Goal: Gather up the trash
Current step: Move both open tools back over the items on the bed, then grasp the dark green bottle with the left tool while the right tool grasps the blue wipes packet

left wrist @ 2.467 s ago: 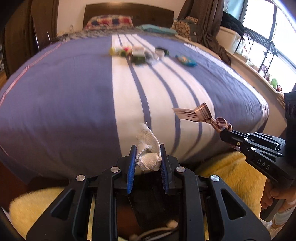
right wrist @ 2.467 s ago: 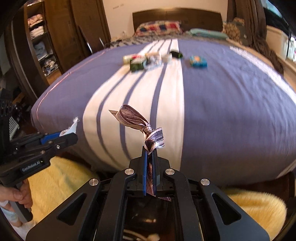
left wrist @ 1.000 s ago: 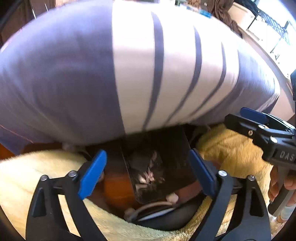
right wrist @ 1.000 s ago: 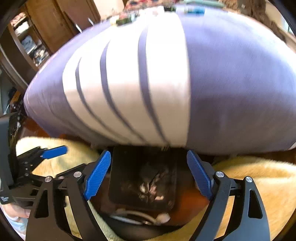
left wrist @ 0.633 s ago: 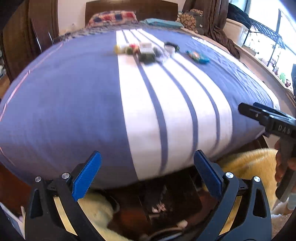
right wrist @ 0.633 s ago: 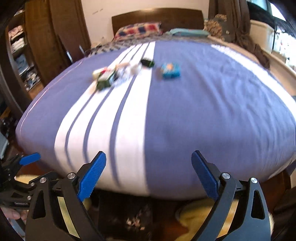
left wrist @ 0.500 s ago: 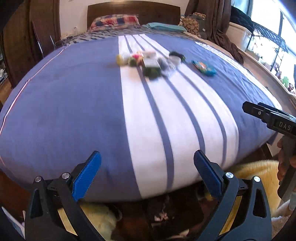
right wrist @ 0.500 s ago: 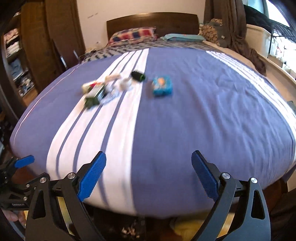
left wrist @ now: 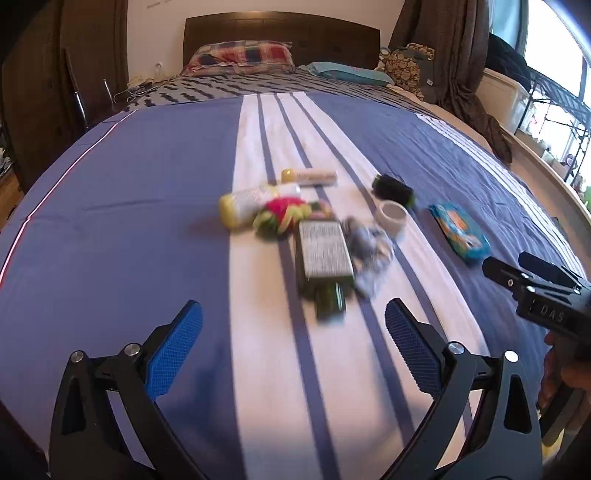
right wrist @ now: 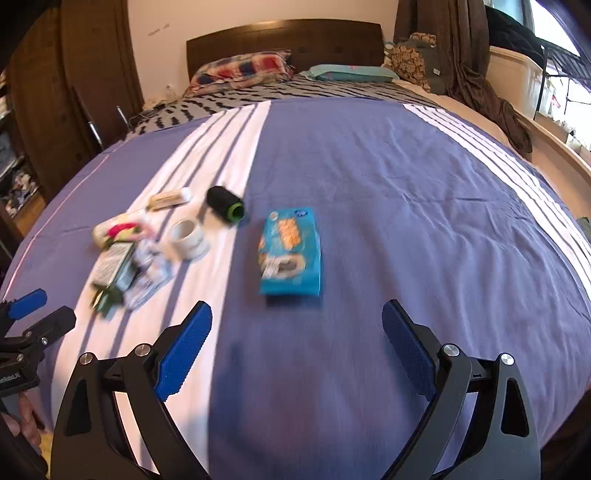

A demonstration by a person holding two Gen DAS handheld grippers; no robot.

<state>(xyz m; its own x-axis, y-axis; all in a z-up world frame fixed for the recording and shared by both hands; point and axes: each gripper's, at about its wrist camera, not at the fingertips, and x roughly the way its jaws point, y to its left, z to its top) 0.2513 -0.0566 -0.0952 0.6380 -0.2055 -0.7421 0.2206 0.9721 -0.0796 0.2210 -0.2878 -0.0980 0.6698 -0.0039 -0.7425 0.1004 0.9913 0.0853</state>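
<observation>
Trash lies in a cluster on the blue and white striped bedspread (left wrist: 110,206). A dark green bottle with a printed label (left wrist: 325,258) lies ahead of my open, empty left gripper (left wrist: 293,332), beside a crumpled wrapper (left wrist: 369,251), a yellow tube (left wrist: 247,201), pink-green scraps (left wrist: 284,214), a white tape roll (left wrist: 392,216) and a black roll (left wrist: 391,186). A blue snack packet (right wrist: 291,251) lies just ahead of my open, empty right gripper (right wrist: 295,336). The packet also shows in the left wrist view (left wrist: 460,232).
The wooden headboard (left wrist: 280,33) and pillows (left wrist: 240,55) are at the far end. A dark wardrobe (right wrist: 74,74) stands left. Curtains (left wrist: 461,55) and a window ledge (right wrist: 554,140) run along the right. My right gripper's body (left wrist: 546,291) shows at right.
Both grippers released the sock and the wrapper over a black bin by the bed foot. They then rose and moved forward over the bed towards the trash cluster, jaws wide open.
</observation>
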